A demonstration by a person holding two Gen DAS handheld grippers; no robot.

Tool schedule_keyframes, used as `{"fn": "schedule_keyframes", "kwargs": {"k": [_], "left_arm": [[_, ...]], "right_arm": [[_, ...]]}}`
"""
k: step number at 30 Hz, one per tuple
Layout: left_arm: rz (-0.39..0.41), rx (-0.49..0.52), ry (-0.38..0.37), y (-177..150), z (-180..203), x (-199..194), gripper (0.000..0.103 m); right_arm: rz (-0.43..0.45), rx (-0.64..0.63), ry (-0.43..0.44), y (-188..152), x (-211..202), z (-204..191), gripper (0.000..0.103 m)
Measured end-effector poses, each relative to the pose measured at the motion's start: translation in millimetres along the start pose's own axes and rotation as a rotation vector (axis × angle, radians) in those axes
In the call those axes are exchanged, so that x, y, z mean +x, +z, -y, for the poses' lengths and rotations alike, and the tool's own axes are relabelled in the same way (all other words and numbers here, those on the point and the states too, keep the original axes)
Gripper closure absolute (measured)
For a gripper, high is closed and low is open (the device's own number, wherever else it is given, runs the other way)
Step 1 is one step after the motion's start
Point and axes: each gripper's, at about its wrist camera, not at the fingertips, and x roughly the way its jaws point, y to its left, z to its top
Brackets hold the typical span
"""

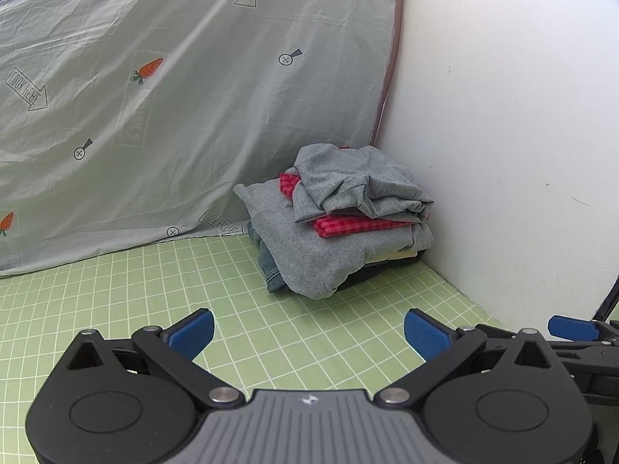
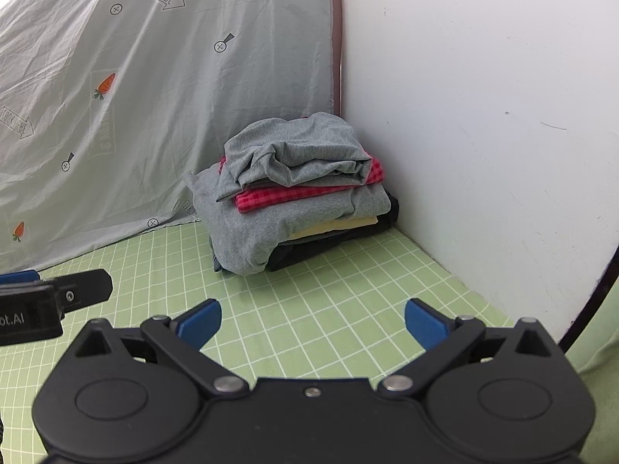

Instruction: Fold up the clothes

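A stack of folded clothes (image 1: 340,224) sits in the far corner on the green grid mat (image 1: 154,290). A loosely folded grey garment (image 1: 359,181) lies on top, over a red checked one (image 1: 356,226), a larger grey one, and jeans and dark items below. The stack also shows in the right wrist view (image 2: 301,193). My left gripper (image 1: 308,332) is open and empty, short of the stack. My right gripper (image 2: 312,323) is open and empty, also short of it. The right gripper's blue tip (image 1: 572,326) shows at the right edge of the left view.
A pale grey sheet (image 1: 174,96) printed with carrots and arrows hangs behind the mat. A white wall (image 1: 503,135) bounds the right side. The left gripper's body (image 2: 50,301) shows at the left of the right wrist view. A dark cable (image 2: 592,297) runs at the right edge.
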Motion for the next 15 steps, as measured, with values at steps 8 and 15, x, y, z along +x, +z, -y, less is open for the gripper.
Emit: {"fn": "schedule_keyframes", "kwargs": {"k": [8,15], "left_arm": [[0.000,0.004,-0.013,-10.1,2.9,-19.3,0.000],[0.012,-0.004,-0.015,-12.4,3.2,-28.6,0.000]], "right_arm": [[0.000,-0.003,0.002,-11.6,-18.7,-2.0,0.001],[0.012,-0.016,-0.004,-14.9,-28.3,-4.7,0.001]]}}
